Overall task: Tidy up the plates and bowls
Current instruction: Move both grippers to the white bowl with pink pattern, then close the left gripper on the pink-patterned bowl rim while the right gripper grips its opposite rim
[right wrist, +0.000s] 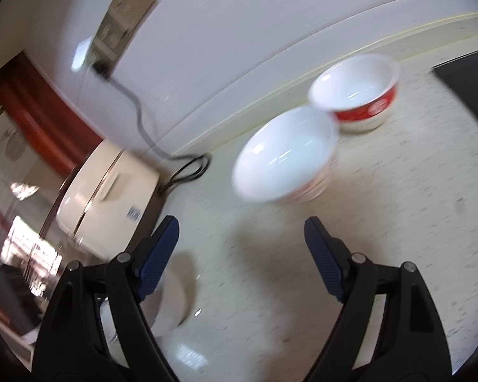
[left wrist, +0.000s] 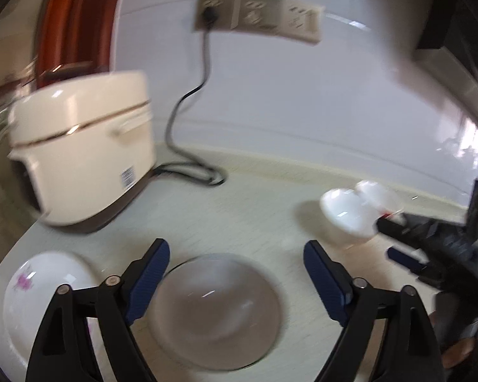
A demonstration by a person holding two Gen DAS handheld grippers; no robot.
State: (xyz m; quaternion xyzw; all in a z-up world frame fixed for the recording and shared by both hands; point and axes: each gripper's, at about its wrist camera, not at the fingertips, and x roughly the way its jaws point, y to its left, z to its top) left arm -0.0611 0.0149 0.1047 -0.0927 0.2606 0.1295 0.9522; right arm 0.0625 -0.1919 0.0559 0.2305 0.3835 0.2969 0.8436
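In the left wrist view my left gripper (left wrist: pixel 235 251) is open above a clear glass bowl (left wrist: pixel 216 312) on the pale counter, with nothing pressed between its blue pads. A white bowl with pink flowers (left wrist: pixel 32 286) lies to its left. At the right stand two white bowls (left wrist: pixel 350 210), with my right gripper (left wrist: pixel 396 242) just beside them. In the right wrist view my right gripper (right wrist: pixel 242 226) is open and empty. A blurred white bowl with a red band (right wrist: pixel 283 156) sits just beyond its fingertips, and a second red-banded bowl (right wrist: pixel 357 92) is behind that.
A cream rice cooker (left wrist: pixel 79 146) stands at the back left, its black cord (left wrist: pixel 188 102) running up to wall sockets (left wrist: pixel 255 16). In the right wrist view the cooker (right wrist: pixel 108 191) is at the left and a dark flat surface (right wrist: pixel 468 67) lies at the far right.
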